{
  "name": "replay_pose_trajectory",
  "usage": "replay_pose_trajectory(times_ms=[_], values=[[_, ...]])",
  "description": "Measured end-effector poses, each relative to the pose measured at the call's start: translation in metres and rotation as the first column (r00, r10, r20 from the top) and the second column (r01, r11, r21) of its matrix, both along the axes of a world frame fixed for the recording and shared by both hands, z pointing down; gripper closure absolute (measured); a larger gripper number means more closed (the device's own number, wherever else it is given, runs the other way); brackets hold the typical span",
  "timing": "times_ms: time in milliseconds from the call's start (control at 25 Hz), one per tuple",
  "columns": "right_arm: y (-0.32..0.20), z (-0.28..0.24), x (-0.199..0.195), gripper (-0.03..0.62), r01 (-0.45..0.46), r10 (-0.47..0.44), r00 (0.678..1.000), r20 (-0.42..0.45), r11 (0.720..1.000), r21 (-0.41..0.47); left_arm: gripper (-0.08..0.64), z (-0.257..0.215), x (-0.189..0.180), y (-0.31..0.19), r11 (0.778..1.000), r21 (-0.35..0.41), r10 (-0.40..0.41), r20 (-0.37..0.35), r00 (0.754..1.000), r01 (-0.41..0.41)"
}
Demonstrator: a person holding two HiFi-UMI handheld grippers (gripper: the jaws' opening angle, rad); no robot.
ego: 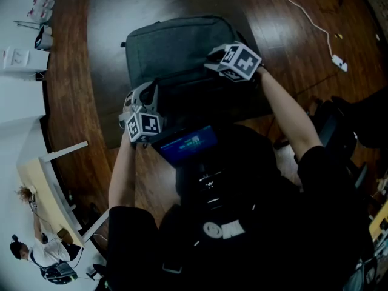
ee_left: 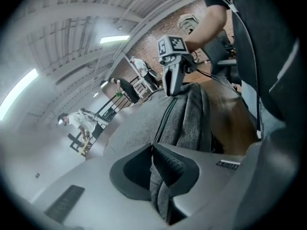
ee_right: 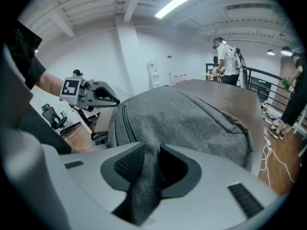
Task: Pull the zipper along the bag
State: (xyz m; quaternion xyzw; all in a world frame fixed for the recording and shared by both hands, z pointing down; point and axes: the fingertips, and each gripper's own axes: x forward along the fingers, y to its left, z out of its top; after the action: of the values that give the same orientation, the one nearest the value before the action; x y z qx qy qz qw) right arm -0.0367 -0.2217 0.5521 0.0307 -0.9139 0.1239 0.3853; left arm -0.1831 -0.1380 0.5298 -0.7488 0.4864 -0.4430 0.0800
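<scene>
A grey backpack (ego: 176, 47) lies on a dark wooden table (ego: 106, 59). My left gripper (ego: 147, 96) is at the bag's near left edge, and in the left gripper view its jaws (ee_left: 152, 151) are shut on a fold of the grey fabric (ee_left: 160, 190). The dark zipper track (ee_left: 166, 120) runs away from that fold toward my right gripper (ee_left: 171, 75). My right gripper (ego: 221, 62) sits on the bag's near right part; its jaws (ee_right: 150, 153) are shut on another pinch of grey fabric (ee_right: 143, 186). The zipper seam (ee_right: 125, 124) leads to the left gripper (ee_right: 91, 94). No zipper pull is visible.
A white cable (ego: 303, 11) and plug (ego: 338, 61) lie on the wood floor at the right. A black office chair (ego: 339, 132) stands by my right arm. A lit blue screen (ego: 185, 143) sits just below the bag. People stand far off (ee_right: 225, 56), and one is at the lower left (ego: 42, 253).
</scene>
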Motion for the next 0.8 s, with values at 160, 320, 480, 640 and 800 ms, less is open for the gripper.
replay_pose_trajectory(times_ms=[160,320,480,640,800], values=[[-0.002,-0.001,0.000,0.466,-0.006,0.006,1.000,0.004,1.000,-0.002,0.538,0.005,-0.003,-0.003,0.995,0.067,0.062,0.101,0.993,-0.069],[-0.001,0.000,0.001,0.466,-0.010,0.010,1.000,0.000,1.000,-0.010,0.511,0.013,-0.007,-0.004,0.996,0.055,0.060,0.138,0.989,-0.068],[-0.004,0.003,0.004,0.466,-0.022,0.022,1.000,-0.003,0.999,-0.023,0.511,0.017,-0.005,-0.008,0.995,0.011,0.097,0.150,0.984,-0.100],[-0.005,0.003,0.005,0.468,-0.031,0.031,1.000,0.002,0.999,-0.031,0.512,0.018,-0.004,-0.009,0.993,-0.009,0.119,0.154,0.981,-0.119],[-0.004,0.001,0.005,0.469,-0.031,0.031,1.000,0.002,0.999,-0.025,0.512,0.011,-0.003,-0.006,0.990,0.003,0.138,0.170,0.976,-0.141]])
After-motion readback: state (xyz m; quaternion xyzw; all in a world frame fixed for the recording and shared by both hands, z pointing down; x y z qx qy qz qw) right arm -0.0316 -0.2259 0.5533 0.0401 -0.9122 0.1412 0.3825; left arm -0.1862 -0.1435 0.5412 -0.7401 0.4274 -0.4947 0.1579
